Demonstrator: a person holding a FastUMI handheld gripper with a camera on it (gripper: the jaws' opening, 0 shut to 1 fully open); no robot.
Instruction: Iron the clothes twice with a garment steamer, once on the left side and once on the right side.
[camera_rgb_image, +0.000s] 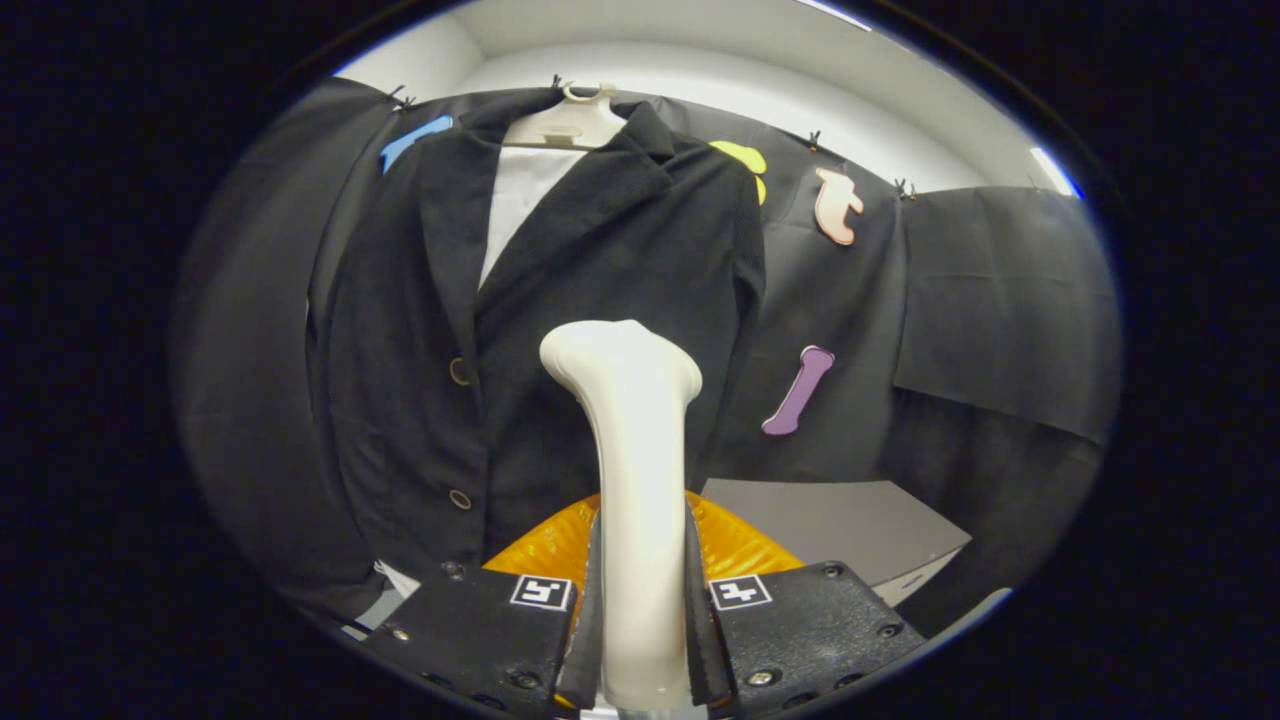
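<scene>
A dark jacket (560, 330) with round buttons hangs on a pale hanger (575, 122) against the booth wall, over a white lining. A cream garment steamer (630, 450) stands upright between my fingers, its flared head in front of the jacket's right half, around mid-height. My gripper (637, 620) is shut on the steamer's handle, both fingers pressing its sides. How close the head is to the cloth cannot be told.
An orange ribbed object (560, 545) sits just behind the fingers, low down. A grey tabletop (830, 520) lies beyond the right finger, under the jacket's hem. Black cloth walls (1000, 290) close in the back and both sides.
</scene>
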